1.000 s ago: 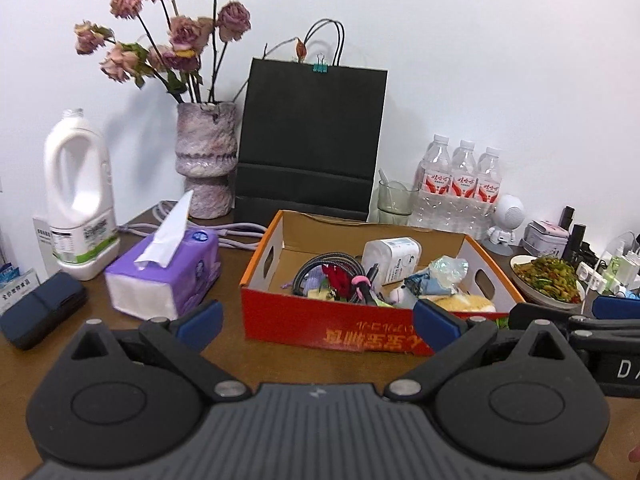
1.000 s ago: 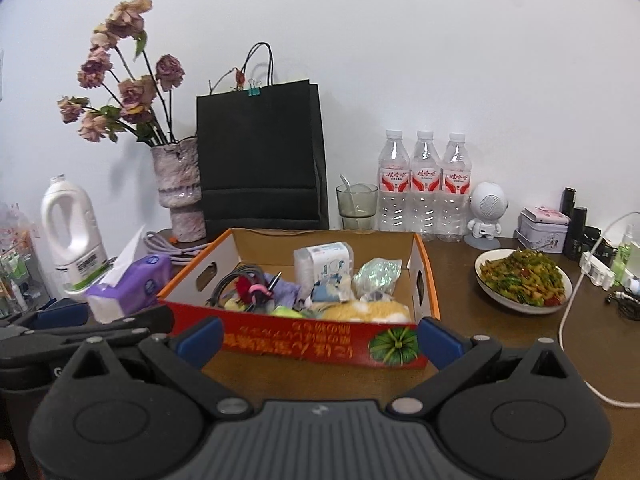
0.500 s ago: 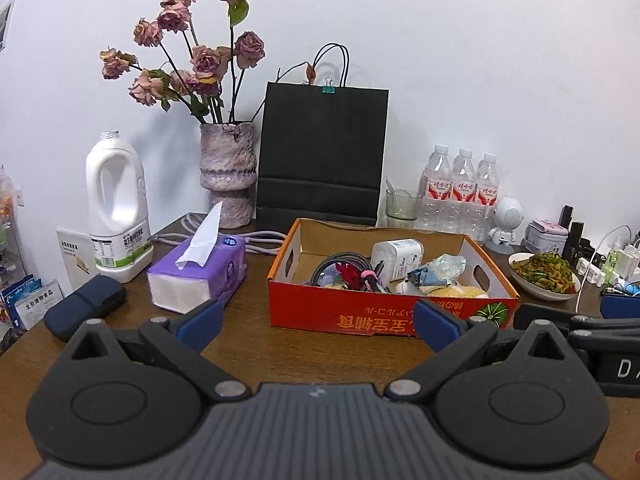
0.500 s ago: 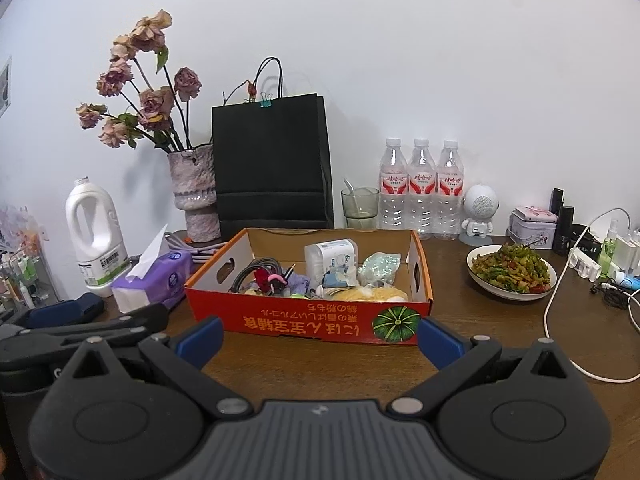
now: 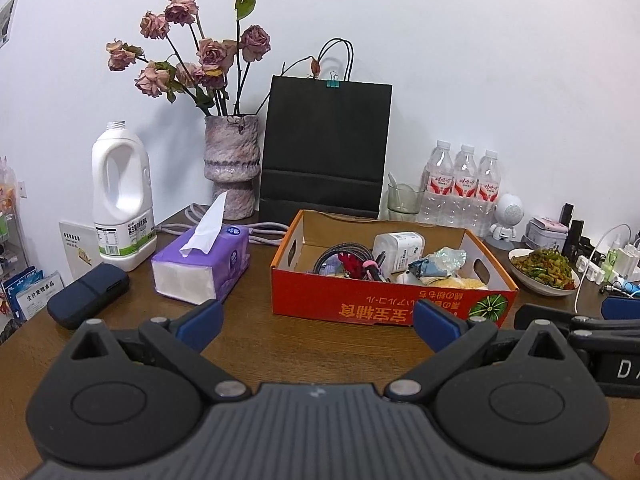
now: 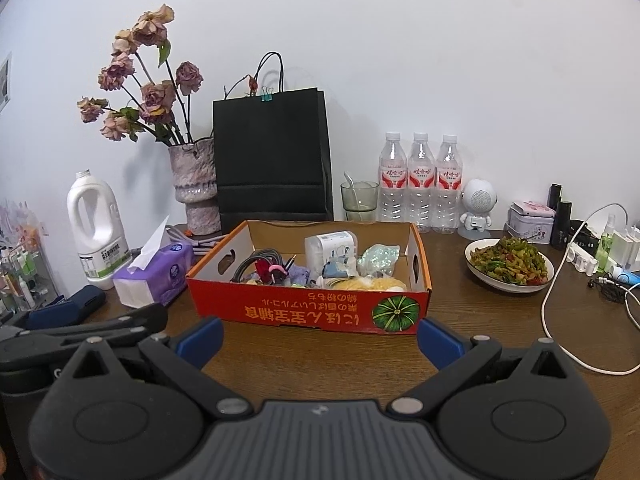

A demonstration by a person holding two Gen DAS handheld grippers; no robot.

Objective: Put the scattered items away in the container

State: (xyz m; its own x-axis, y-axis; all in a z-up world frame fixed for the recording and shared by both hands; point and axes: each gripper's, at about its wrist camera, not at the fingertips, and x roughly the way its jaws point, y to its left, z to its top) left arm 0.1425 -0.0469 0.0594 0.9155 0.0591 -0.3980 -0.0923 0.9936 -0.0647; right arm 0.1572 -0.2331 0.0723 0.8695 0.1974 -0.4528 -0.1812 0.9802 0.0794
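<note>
While your left gripper and right gripper hung spread, empty, cardboard box sat frame-centre, filled; judged light, flimsy-walled; grip at handle cutouts.

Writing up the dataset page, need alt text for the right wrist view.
An open, empty right gripper points at a red cardboard box of small household items on a brown table. A tissue pack sits left of the box, a plate of food right, and a black paper bag and three water bottles stand behind.
</note>
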